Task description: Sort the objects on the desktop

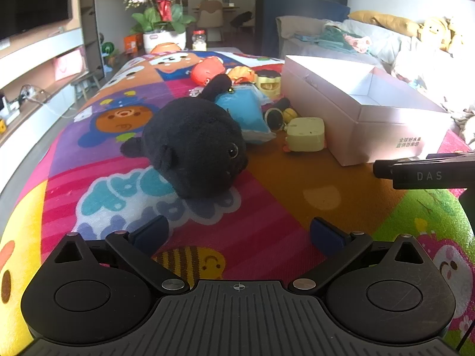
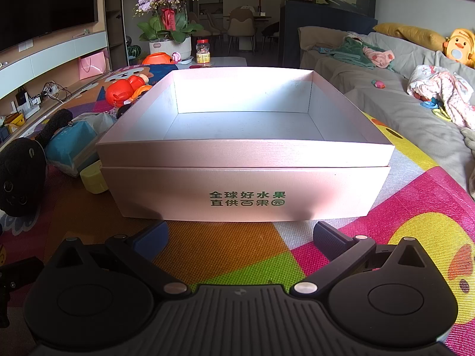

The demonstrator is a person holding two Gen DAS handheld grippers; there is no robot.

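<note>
1. Left gripper (image 1: 239, 234): its jaws stand fully apart with nothing between them, the blue ribbed pads hanging above a woven play mat (image 1: 267, 184) printed with bright cartoon patches.
2. Right gripper (image 2: 240, 237): likewise spread wide and empty, over an orange and green patch of the mat. Its black body edges into the left wrist view at 3 o'clock.
3. In the left wrist view, a black plush toy (image 1: 193, 148) lies on its side at 12 o'clock, just ahead of the open fingers; it is round, fuzzy, with a glossy bead eye. Nothing stands between it and the gripper.
4. Behind it, touching, sits a blue soft pouch (image 1: 240, 112), crinkled and shiny.
5. At 1 o'clock, a pale yellow rounded plastic block (image 1: 305, 135) rests just beside the box wall, with a small black and yellow toy (image 1: 280, 114) behind it.
6. Pink cardboard box (image 2: 246, 184): squarely at 12 o'clock of the right gripper, near its tips, open-topped, empty, smooth satin surface with green printed characters on the front wall.
7. Further off lie an orange-red plastic toy (image 1: 207, 69) and a yellow jar-shaped toy (image 1: 268, 83).
8. Beyond the mat's far end stand a potted orchid (image 2: 166, 20) and a clear jar with a red lid (image 2: 203, 50); a grey sofa (image 2: 386, 101) strewn with clothes runs along 2 o'clock.
</note>
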